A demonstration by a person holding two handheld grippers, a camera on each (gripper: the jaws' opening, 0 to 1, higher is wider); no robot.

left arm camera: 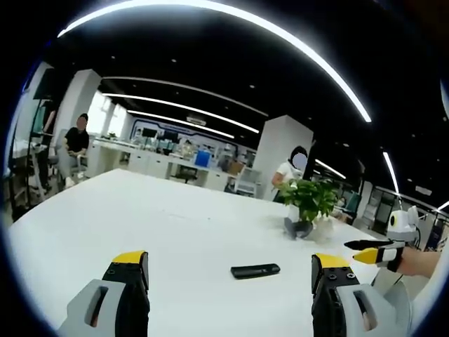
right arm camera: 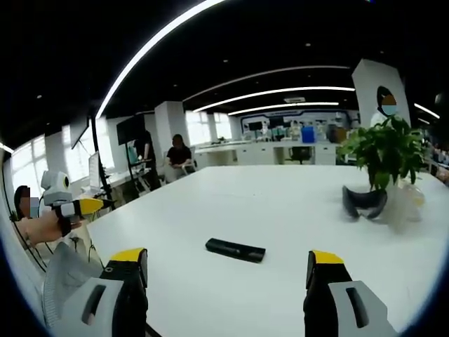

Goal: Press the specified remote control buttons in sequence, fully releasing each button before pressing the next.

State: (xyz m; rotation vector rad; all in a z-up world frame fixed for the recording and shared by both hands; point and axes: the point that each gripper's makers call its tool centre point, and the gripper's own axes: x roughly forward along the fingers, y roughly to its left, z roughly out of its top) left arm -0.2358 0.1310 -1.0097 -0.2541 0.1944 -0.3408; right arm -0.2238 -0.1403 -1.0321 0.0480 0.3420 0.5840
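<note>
Remote control (left arm camera: 255, 270) flat on white office table (left arm camera: 140, 225), both hand-held grippers spread apart.

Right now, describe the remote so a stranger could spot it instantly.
Start from the big white table and find the potted plant near one edge. On the bare tabletop nearer the open grippers lies the remote, flat and alone. It is the one slim black bar there.
</note>
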